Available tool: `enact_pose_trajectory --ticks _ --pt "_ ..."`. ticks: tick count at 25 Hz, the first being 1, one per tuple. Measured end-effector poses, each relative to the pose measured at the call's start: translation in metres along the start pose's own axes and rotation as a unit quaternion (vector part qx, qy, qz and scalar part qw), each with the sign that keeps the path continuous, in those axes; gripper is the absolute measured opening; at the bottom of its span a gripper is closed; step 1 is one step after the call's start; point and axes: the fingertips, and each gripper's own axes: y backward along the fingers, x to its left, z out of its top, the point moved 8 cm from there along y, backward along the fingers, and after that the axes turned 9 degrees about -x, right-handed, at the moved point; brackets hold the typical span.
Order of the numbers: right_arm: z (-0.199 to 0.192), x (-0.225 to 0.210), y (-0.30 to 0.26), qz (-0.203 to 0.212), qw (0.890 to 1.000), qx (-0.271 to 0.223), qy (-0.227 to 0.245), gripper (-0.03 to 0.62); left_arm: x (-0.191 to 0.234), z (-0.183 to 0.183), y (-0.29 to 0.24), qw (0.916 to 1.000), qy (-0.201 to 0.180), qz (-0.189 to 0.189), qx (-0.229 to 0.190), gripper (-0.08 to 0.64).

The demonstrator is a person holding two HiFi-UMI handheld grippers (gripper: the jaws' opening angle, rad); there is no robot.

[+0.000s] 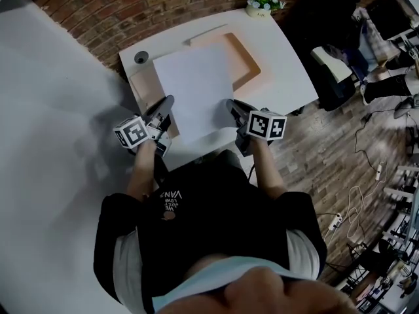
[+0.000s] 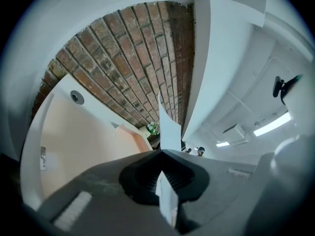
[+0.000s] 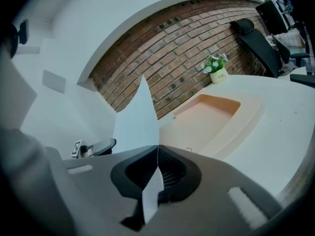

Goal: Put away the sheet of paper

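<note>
A white sheet of paper point(image 1: 193, 87) is held a little above a shallow peach tray point(image 1: 247, 63) on the white table. My left gripper point(image 1: 163, 110) is shut on the sheet's near left corner. My right gripper point(image 1: 234, 108) is shut on its near right corner. In the left gripper view the sheet point(image 2: 170, 132) runs edge-on out of the closed jaws of the left gripper point(image 2: 160, 154), with the tray point(image 2: 83, 146) to the left. In the right gripper view the sheet point(image 3: 138, 119) rises from the right gripper point(image 3: 158, 149), the tray point(image 3: 216, 117) lies beyond it, and the left gripper point(image 3: 96, 147) shows at the left.
A small grey round object point(image 1: 141, 57) sits at the table's far left corner and a potted plant point(image 1: 264, 2) at the far right one. A brick wall point(image 1: 131, 8) backs the table. A black office chair point(image 1: 327, 38) stands to the right. Cables lie on the wooden floor point(image 1: 340, 169).
</note>
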Motion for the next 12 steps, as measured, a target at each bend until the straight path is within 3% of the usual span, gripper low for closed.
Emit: enact_pose_trajectory --ticks 12 --pt "0.017 -0.017 -0.024 0.018 0.999 0.031 0.005 0.000 0.010 -0.003 -0.015 0.9995 0.014 0.027 -0.007 0.000"
